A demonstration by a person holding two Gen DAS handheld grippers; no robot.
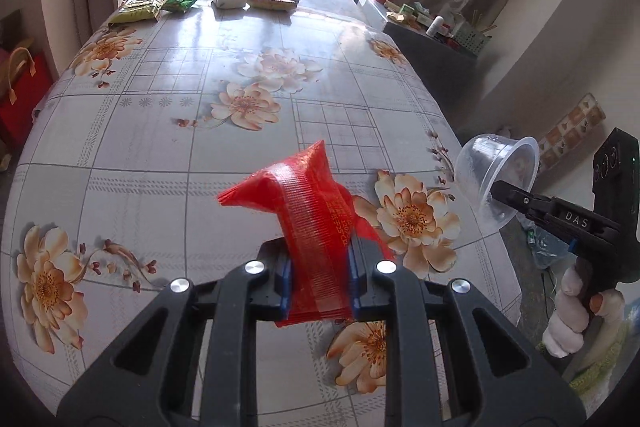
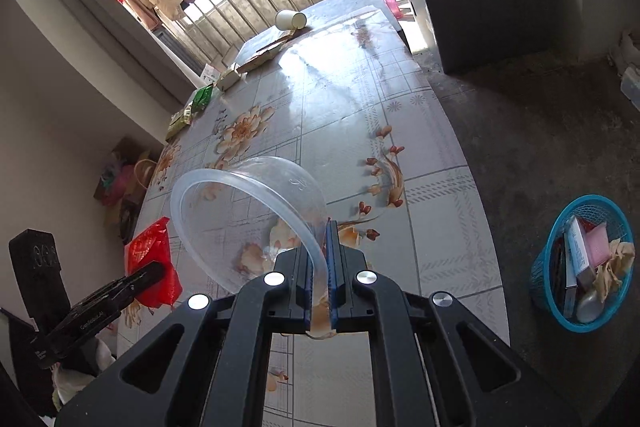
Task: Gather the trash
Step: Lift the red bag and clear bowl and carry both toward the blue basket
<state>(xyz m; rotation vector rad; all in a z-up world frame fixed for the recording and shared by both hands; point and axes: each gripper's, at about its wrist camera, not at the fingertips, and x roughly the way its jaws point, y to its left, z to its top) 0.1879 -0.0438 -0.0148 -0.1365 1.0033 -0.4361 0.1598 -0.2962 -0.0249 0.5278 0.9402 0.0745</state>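
Clear plastic, thin and slippery, was pinched only at its rim: the clear plastic bowl was clamped on one wall by the right gripper, so a twist or slip was judged likely if it were swung fast toward the blue basket, seen on the floor at four o'clock. A red wrapper was squeezed between the pads of the left gripper, held above the table; being limp, it could slide out. More litter was left at twelve o'clock.

Open floral table mid-span (wrappers along far edge only)
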